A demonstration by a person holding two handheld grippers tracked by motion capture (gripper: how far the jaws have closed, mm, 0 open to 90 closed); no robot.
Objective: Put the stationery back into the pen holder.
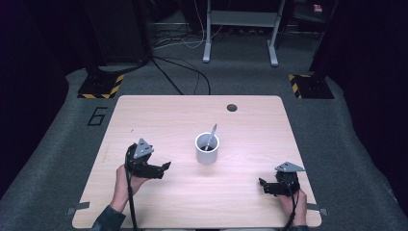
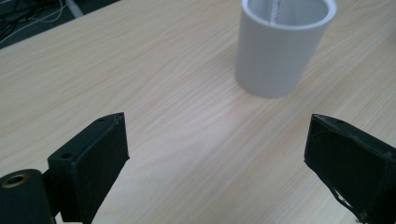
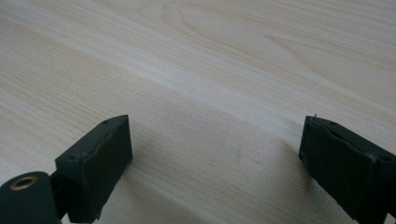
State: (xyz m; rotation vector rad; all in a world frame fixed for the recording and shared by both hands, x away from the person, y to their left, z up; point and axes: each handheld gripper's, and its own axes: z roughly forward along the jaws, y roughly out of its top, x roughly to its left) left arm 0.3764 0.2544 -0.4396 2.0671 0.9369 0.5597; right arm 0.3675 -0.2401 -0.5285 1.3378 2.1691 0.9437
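Note:
A white cylindrical cup (image 1: 207,148) stands near the middle of the light wooden table (image 1: 159,115), with a slim grey pen-like thing (image 1: 211,134) leaning inside it. In the left gripper view the cup (image 2: 280,46) is ahead and slightly right of the jaws. My left gripper (image 1: 167,166) is held low to the cup's left, pointing toward it, open with nothing between its jaws (image 2: 217,154). My right gripper (image 1: 261,184) rests near the table's front right, pointing left, open over bare wood (image 3: 215,158).
A dark round hole (image 1: 232,107) sits near the table's far edge. Beyond the table on the grey carpet are cables, a desk frame's legs (image 1: 240,48) and two yellow-black striped stand bases (image 1: 101,85).

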